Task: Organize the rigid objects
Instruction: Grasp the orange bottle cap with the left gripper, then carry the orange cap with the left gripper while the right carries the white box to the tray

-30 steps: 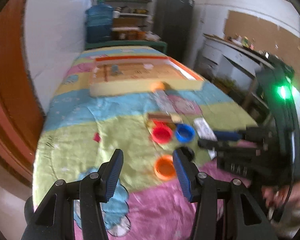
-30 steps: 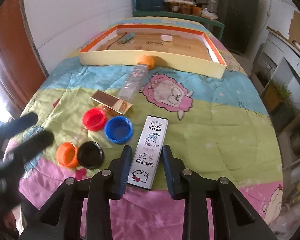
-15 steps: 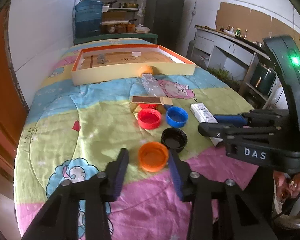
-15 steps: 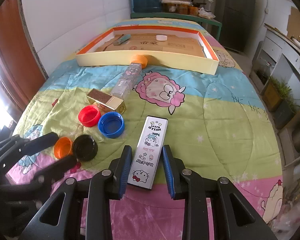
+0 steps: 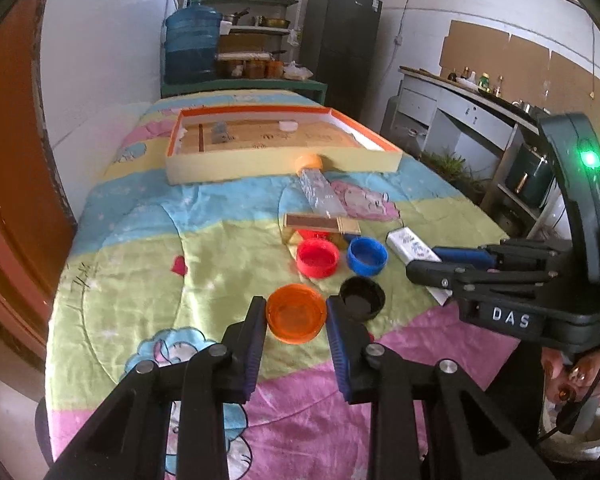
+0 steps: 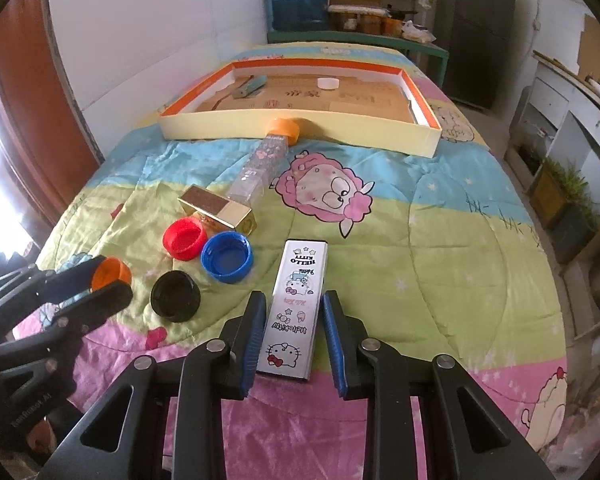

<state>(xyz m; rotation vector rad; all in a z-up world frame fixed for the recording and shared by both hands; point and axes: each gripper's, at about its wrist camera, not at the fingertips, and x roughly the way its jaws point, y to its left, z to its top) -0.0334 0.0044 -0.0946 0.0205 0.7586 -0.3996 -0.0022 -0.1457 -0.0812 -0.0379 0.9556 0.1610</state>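
Observation:
My left gripper (image 5: 296,328) is open with its fingers on either side of an orange cap (image 5: 296,313) lying on the blanket; a sliver of gap shows on each side. My right gripper (image 6: 293,332) is open around the near end of a white Hello Kitty tin (image 6: 296,308), with small gaps at both sides. A black cap (image 5: 361,298), a red cap (image 5: 317,257) and a blue cap (image 5: 367,255) lie close by. A gold box (image 6: 220,210) and a clear bottle with an orange lid (image 6: 260,164) lie further back.
A shallow orange-rimmed cardboard tray (image 6: 300,120) stands at the far end of the blanket-covered table, holding a white cap (image 6: 327,83) and a small grey-blue object (image 6: 252,86). A white wall and brown door are on the left. Shelves, a water jug and cabinets stand behind.
My left gripper has moved forward and narrowed around the orange cap. My right gripper has stayed around the tin, its gap barely changed.

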